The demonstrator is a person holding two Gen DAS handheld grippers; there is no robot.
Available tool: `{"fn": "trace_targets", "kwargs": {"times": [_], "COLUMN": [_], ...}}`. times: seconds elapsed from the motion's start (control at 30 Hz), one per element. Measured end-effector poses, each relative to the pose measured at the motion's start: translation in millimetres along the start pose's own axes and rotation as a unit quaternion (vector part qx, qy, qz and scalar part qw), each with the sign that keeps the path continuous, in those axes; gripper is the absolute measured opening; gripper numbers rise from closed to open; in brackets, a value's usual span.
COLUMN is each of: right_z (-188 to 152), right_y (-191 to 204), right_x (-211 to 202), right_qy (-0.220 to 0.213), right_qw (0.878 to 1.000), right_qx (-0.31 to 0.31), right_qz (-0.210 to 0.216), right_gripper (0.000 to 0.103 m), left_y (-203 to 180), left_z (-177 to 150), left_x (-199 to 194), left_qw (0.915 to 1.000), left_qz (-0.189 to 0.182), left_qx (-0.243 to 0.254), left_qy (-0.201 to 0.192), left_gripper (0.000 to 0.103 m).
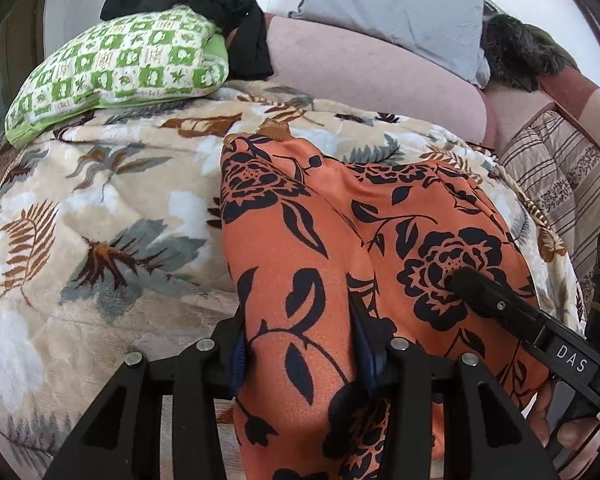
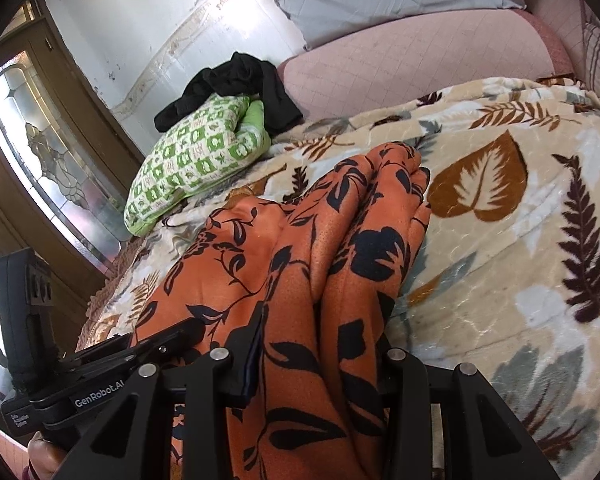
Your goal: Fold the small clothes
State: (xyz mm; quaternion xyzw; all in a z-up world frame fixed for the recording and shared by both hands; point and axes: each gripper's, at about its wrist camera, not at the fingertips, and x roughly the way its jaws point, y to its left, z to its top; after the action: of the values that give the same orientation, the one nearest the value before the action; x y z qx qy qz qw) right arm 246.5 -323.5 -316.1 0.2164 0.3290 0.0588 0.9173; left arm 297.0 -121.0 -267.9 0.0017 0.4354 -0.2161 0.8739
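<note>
Here, nearest my left camera, the left gripper [image 1: 300, 360] had its fingers pinching a bunched fold of the orange floral garment [image 1: 360, 240], the cloth filling the gap between the blue pads. In the right camera the right gripper [image 2: 320, 364] did the same, its fingers closed on a gathered ridge of that garment [image 2: 300, 248] just right of the left tool. From the left view, one black finger [image 1: 484, 292] of the right tool lay on the cloth near the right edge, and part of a hand [image 1: 568, 432] showed beneath it. The garment ran away from both grips across the leaf-patterned blanket [image 1: 100, 208] on the bed, lifted at the near end and resting on the blanket at its far end. Beyond it on the left sat a green-and-white patterned pillow [image 1: 116, 72] with a black garment [image 1: 220, 4] draped over its far side. Farther back lay a pink quilted cushion [image 1: 380, 76] and, behind that, a grey pillow [image 1: 392, 4] against the white wall. In the right view a wooden door with leaded glass [image 2: 40, 152] stood at far left.
</note>
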Motion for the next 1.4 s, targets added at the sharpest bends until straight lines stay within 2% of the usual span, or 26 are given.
{"fn": "trace_targets", "kwargs": {"times": [0.23, 0.4, 0.5, 0.63, 0.7, 0.83, 1.0, 1.17, 1.23, 1.33, 1.4], "right_z": [-2, -5, -7, -9, -10, -8, 1, 14, 16, 18, 15], "right_y": [-11, -21, -30, -49, -58, -63, -64, -63, -56, -38, -19], "right_x": [-11, 2, 11, 19, 21, 16, -2, -30, -40, -49, -53], "right_qy": [-0.001, 0.029, 0.049, 0.078, 0.09, 0.099, 0.079, 0.027, 0.006, 0.0, -0.002], "right_qw": [1.0, 0.999, 0.998, 0.994, 0.991, 0.989, 0.991, 0.993, 0.995, 0.998, 0.999], "right_qx": [0.013, 0.026, 0.036, 0.077, 0.099, 0.109, 0.097, 0.072, 0.062, 0.036, 0.004], "right_qz": [-0.004, -0.012, -0.024, -0.024, -0.022, -0.018, -0.043, -0.092, -0.083, -0.051, -0.036], "right_gripper": [0.04, 0.04, 0.04, 0.049, 0.056, 0.058, 0.058, 0.058, 0.058, 0.057, 0.052], "left_y": [-11, -9, -10, -10, -10, -9, -8, -3, 0, 6, 11], "left_z": [-3, -7, -9, -10, -11, -11, -12, -12, -11, -12, -12], "left_x": [5, 20, 21, 23, 22, 20, 11, -5, -9, -12, -14], "left_qw": [0.9999, 0.9994, 0.9992, 0.9988, 0.9986, 0.9984, 0.9979, 0.9963, 0.9957, 0.9951, 0.995], "left_qz": [-0.001, 0.008, 0.017, 0.027, 0.031, 0.037, 0.053, 0.079, 0.085, 0.093, 0.096], "left_qx": [0.006, 0.002, 0.007, 0.009, 0.012, 0.015, 0.026, 0.036, 0.036, 0.033, 0.028], "left_qy": [0.009, 0.033, 0.034, 0.039, 0.041, 0.04, 0.028, 0.001, -0.003, -0.007, -0.007], "left_gripper": [0.046, 0.046, 0.05, 0.056, 0.058, 0.059, 0.059, 0.059, 0.059, 0.059, 0.059]}}
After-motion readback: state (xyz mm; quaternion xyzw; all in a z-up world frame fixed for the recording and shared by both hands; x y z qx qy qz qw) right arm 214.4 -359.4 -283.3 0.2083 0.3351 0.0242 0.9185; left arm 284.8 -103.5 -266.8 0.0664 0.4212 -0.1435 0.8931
